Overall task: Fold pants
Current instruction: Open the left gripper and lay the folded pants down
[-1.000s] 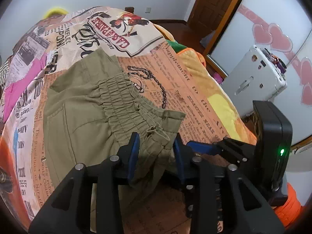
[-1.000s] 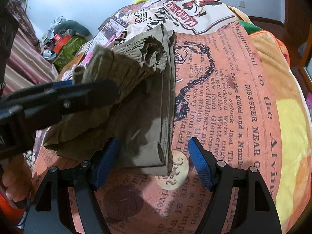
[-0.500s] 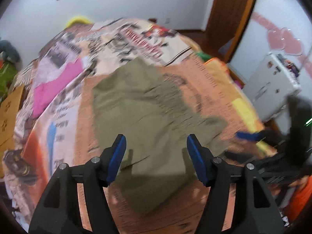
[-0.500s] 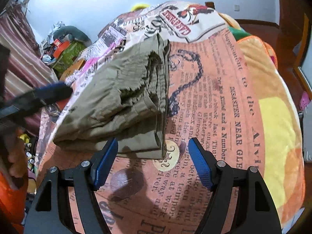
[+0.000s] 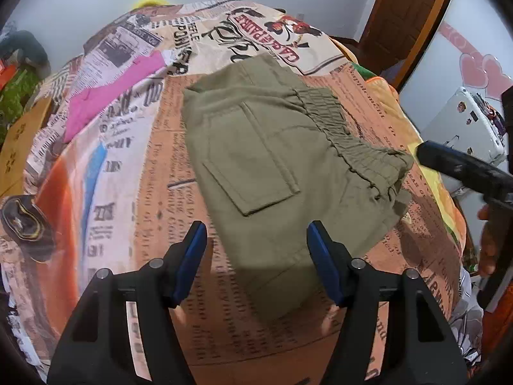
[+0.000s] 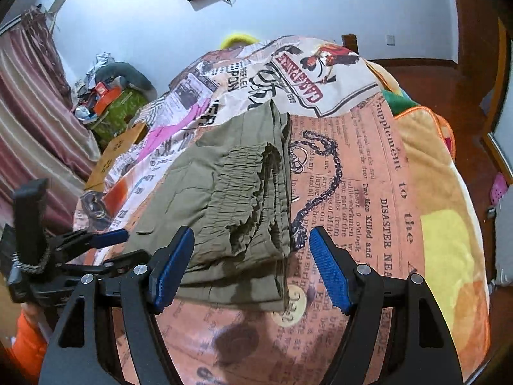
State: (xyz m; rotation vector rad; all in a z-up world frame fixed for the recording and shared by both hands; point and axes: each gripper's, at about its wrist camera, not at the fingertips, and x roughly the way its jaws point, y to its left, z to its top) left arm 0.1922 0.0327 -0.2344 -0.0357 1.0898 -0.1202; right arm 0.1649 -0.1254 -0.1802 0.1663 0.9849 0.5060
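Note:
The olive green pants (image 5: 275, 160) lie folded into a compact stack on the newspaper-print bedspread (image 5: 128, 192), back pocket up, elastic waistband at the right. In the right wrist view the pants (image 6: 231, 205) show stacked layers with the gathered waistband toward me. My left gripper (image 5: 256, 250) is open and empty, just short of the pants' near edge. My right gripper (image 6: 251, 260) is open and empty, above the near waistband corner. The left gripper also shows at the left of the right wrist view (image 6: 96, 247).
A pink cloth (image 5: 109, 102) lies on the bed to the left of the pants. A white case (image 5: 465, 128) stands beside the bed on the right. A cluttered pile (image 6: 105, 96) and curtains sit at the far left. A brown door (image 5: 407, 12) is behind.
My left gripper let go of the waistband, opened and pulled back. The pants now lie flat in a folded stack. My right gripper stayed open and rose a little.

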